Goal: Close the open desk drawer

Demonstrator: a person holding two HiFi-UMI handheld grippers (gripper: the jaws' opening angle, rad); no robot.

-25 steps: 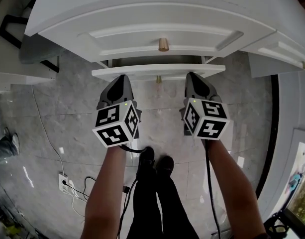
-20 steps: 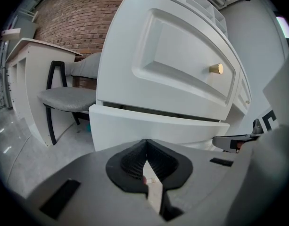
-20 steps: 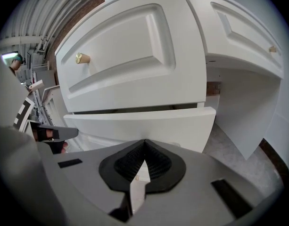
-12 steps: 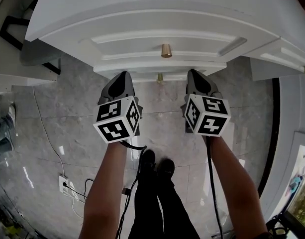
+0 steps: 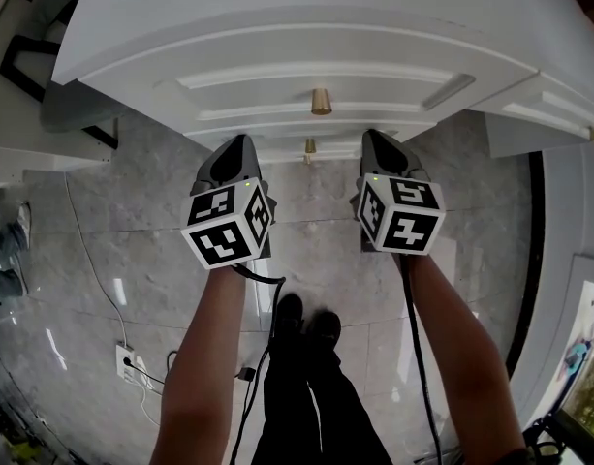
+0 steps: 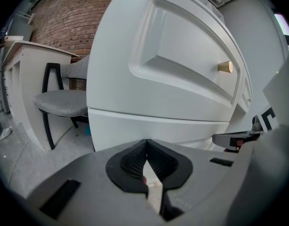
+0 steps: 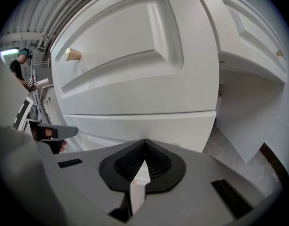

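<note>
The white desk (image 5: 277, 17) has an upper drawer (image 5: 316, 76) with a brass knob (image 5: 321, 101). Under it the lower drawer (image 5: 277, 141), with its own small brass knob (image 5: 310, 146), lies nearly flush with the desk front. My left gripper (image 5: 236, 143) is shut and empty, its tips at the lower drawer front (image 6: 149, 128) left of the knob. My right gripper (image 5: 377, 139) is also shut and empty, its tips at the same drawer front (image 7: 135, 126) right of the knob. Whether the tips touch the panel is hidden.
A grey padded chair (image 6: 59, 102) with black legs stands left of the desk. A side cabinet (image 5: 548, 105) adjoins on the right. White cables and a floor socket (image 5: 122, 355) lie on the grey marble floor at the left. The person's feet (image 5: 301, 313) stand behind the grippers.
The lower drawer has slid in from jutting well out to nearly flush. Both grippers moved forward toward the desk with it, still shut.
</note>
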